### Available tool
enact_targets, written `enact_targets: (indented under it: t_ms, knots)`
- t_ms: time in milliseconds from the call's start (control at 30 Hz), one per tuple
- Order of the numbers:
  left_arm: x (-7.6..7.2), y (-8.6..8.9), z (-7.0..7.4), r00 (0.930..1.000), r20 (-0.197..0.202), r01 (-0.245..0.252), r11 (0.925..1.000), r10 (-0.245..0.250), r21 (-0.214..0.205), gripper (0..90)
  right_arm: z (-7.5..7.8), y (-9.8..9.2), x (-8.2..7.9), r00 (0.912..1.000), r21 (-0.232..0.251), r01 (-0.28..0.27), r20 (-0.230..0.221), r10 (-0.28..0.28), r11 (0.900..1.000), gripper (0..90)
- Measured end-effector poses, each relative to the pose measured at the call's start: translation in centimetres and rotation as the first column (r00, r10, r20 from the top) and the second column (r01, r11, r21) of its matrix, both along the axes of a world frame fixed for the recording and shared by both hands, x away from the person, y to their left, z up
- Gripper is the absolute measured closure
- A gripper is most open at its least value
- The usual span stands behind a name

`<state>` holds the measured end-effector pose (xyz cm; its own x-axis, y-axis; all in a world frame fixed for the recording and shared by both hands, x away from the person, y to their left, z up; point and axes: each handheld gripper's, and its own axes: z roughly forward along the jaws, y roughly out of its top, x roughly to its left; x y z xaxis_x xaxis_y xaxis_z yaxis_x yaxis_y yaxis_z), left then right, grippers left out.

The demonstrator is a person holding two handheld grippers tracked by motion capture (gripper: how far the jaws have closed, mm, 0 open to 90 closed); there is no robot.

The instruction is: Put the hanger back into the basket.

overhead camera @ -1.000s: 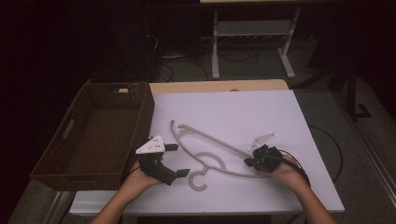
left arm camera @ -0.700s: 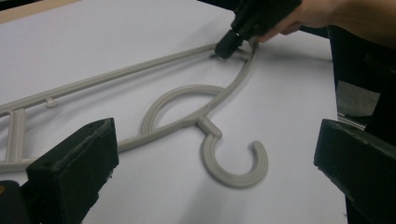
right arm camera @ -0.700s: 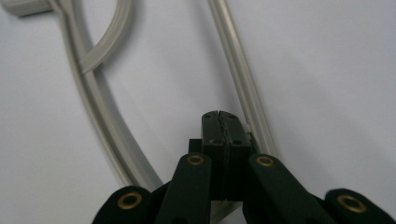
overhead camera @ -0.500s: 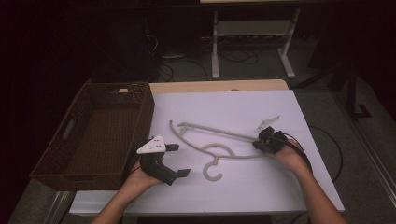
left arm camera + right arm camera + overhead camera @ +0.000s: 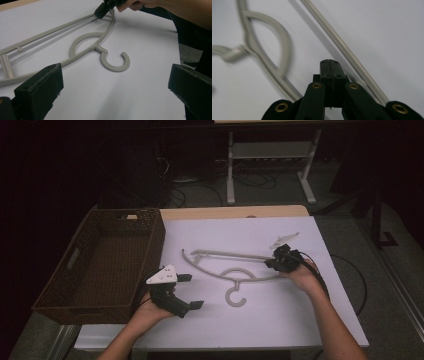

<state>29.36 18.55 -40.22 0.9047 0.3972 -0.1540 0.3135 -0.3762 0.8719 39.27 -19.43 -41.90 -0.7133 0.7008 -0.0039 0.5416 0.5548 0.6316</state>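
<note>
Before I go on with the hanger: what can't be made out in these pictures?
- Hanger, right tip, high view: hidden under the right hand-held gripper.
- Right gripper view: jaws shut together; whether they pinch the hanger is hidden beneath them; the hook there is blurred.
- Left gripper view: hanger's left end cut off by the edge.
- Basket: dark inside, contents unclear.

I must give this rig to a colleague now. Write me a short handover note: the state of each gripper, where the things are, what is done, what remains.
Left gripper: open, holding nothing, low over the table's white sheet beside the basket.
Right gripper: jaws shut together, at the right end of the hanger; a firm hold is not clear.
Hanger: grey plastic, flat on the sheet, hook toward the person.
Basket: brown wicker, at the table's left, nothing inside.
Done: the hanger is not yet lifted.
Left: probably moving the hanger, perhaps into the basket.
</note>
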Motion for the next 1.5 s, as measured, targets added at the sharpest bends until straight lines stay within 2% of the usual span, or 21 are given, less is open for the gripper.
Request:
enact_targets:
  t_ms: [67,100,133,200,233,267,300,333,367,400,633,933,1033,1067,1133,1233,1267,1333,1400,1433,1500]
  knots:
    - [0.0,-0.1,0.0,1.0000,0.003,0.004,1.0000,-0.004,0.001,0.0,0.4,2.2,0.0,0.9982,0.031,-0.060,0.002,0.060,0.9977,89.5]
    - [0.0,-0.1,0.0,1.0000,0.003,0.004,1.0000,-0.004,0.001,0.0,0.4,2.2,0.0,0.9982,0.031,-0.060,0.002,0.060,0.9977,89.5]
    - [0.0,-0.2,0.0,1.0000,0.003,0.006,1.0000,-0.006,0.001,0.0,0.6,4.2,0.1,0.9930,0.057,-0.118,0.007,0.118,0.9913,89.5]
    - [0.0,-0.2,0.0,1.0000,0.003,0.008,1.0000,-0.008,0.003,0.0,0.6,4.9,0.1,0.9914,0.069,-0.131,0.004,0.131,0.9890,89.5]
    - [0.0,-0.2,0.0,1.0000,0.002,0.008,1.0000,-0.008,0.004,0.0,0.6,6.8,0.2,0.9862,0.085,-0.165,-0.004,0.166,0.9827,89.5]
    - [0.0,-0.2,0.0,1.0000,0.001,0.007,1.0000,-0.007,0.005,0.0,0.5,7.8,0.2,0.9833,0.096,-0.180,-0.008,0.182,0.9790,89.5]
    - [0.0,-0.1,0.0,1.0000,-0.001,0.006,1.0000,-0.006,0.006,0.0,0.5,7.8,0.2,0.9833,0.096,-0.180,-0.008,0.182,0.9790,89.5]
    - [0.0,0.0,0.0,1.0000,0.003,0.006,1.0000,-0.006,0.003,0.0,0.2,9.6,0.5,0.9765,0.078,-0.215,-0.005,0.216,0.9736,89.5]
    - [0.0,0.0,0.0,1.0000,0.001,0.003,1.0000,-0.003,0.000,0.0,0.2,9.6,0.5,0.9765,0.078,-0.215,-0.005,0.216,0.9736,89.5]
    - [0.0,0.0,0.0,1.0000,0.001,0.001,1.0000,-0.001,-0.002,0.0,-0.1,10.9,0.8,0.9719,0.069,-0.235,-0.001,0.236,0.9696,89.5]
    - [-0.1,0.1,0.0,1.0000,0.002,0.001,1.0000,-0.001,-0.001,0.0,-1.3,14.1,1.6,0.9613,0.051,-0.274,-0.011,0.275,0.9602,89.5]
    - [-0.1,0.1,0.0,1.0000,-0.001,0.001,1.0000,-0.001,-0.003,0.0,-2.0,14.6,1.9,0.9589,0.048,-0.280,-0.036,0.281,0.9589,89.6]
    - [-0.1,0.1,0.0,1.0000,0.002,0.005,1.0000,-0.005,0.001,0.0,-2.0,14.5,1.8,0.9540,0.048,-0.295,-0.041,0.297,0.9543,89.6]
    - [-0.1,0.1,0.0,1.0000,0.002,0.005,1.0000,-0.005,0.002,0.0,-2.1,14.6,1.7,0.9485,0.042,-0.313,-0.034,0.315,0.9487,89.6]
    - [-0.1,0.1,0.0,1.0000,0.001,0.002,1.0000,-0.002,-0.001,0.0,-2.1,14.6,1.6,0.9470,0.041,-0.318,-0.035,0.319,0.9472,89.6]
    - [-0.1,0.1,0.0,1.0000,0.002,0.000,1.0000,0.000,-0.003,0.0,-2.0,14.9,0.6,0.9295,0.042,-0.364,-0.046,0.366,0.9304,89.6]
    - [-0.1,0.1,0.0,1.0000,0.002,0.000,1.0000,0.000,-0.001,0.0,-2.0,14.9,0.6,0.9295,0.042,-0.364,-0.046,0.366,0.9304,89.6]
    - [-0.1,0.1,0.0,1.0000,0.001,-0.001,1.0000,0.001,-0.001,0.0,-2.0,15.1,-0.2,0.9205,0.044,-0.385,-0.052,0.387,0.9217,89.6]
    - [-0.1,0.2,0.1,1.0000,0.003,-0.002,1.0000,0.002,-0.001,0.0,-2.0,15.2,-1.8,0.8993,0.055,-0.431,-0.054,0.434,0.9005,89.6]
    - [-0.1,0.2,0.1,1.0000,0.003,-0.002,1.0000,0.002,-0.001,0.0,-2.0,15.2,-1.8,0.8993,0.055,-0.431,-0.054,0.434,0.9005,89.6]
    - [-0.1,0.2,0.1,1.0000,0.006,-0.002,1.0000,0.002,-0.002,0.0,-2.0,15.2,-2.8,0.8842,0.056,-0.460,-0.059,0.463,0.8859,89.6]
